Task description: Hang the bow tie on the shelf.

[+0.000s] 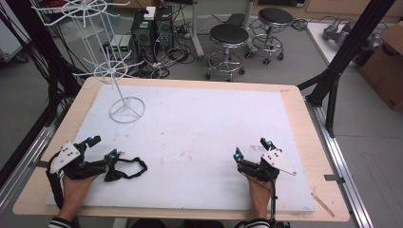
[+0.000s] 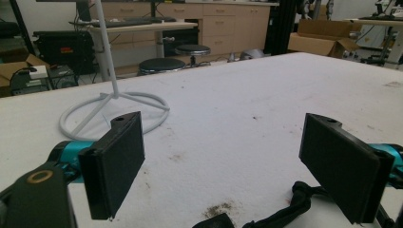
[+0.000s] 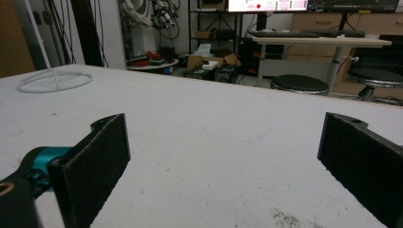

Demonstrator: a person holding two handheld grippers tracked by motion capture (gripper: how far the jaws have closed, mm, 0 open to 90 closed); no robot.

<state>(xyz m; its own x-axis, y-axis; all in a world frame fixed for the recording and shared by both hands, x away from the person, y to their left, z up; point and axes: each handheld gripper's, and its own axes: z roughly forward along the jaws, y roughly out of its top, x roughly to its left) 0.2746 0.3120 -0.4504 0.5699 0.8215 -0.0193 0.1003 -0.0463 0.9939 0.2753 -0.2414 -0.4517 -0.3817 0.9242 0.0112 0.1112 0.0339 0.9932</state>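
white padding covers the wooden table [image 1: 317, 142], in a workshop crowded with stools [image 1: 229, 35] and computer cases, giving both pairs of tongs a soft, bare place to rest. a white wire display rack [image 1: 114, 71] stands on its ring base well ahead of the left tongs [image 1: 103, 148], at the far left corner of the pad, seemingly parked there as something to hang an item on. both hands lie low at the near edge, likely at rest for the start of work. the right tongs [image 1: 252, 148] sit with jaws wide apart and hold nothing, with only bare pad between them. the left tongs [image 2: 228, 166] are also spread wide and grip nothing. a black strap [image 1: 127, 168] lies looped on the pad just beside the left tongs, on the side toward the right tongs; seen from the left tongs' own camera, the strap [image 2: 285, 209] curls beneath and just short of the open jaws, not yet between them.
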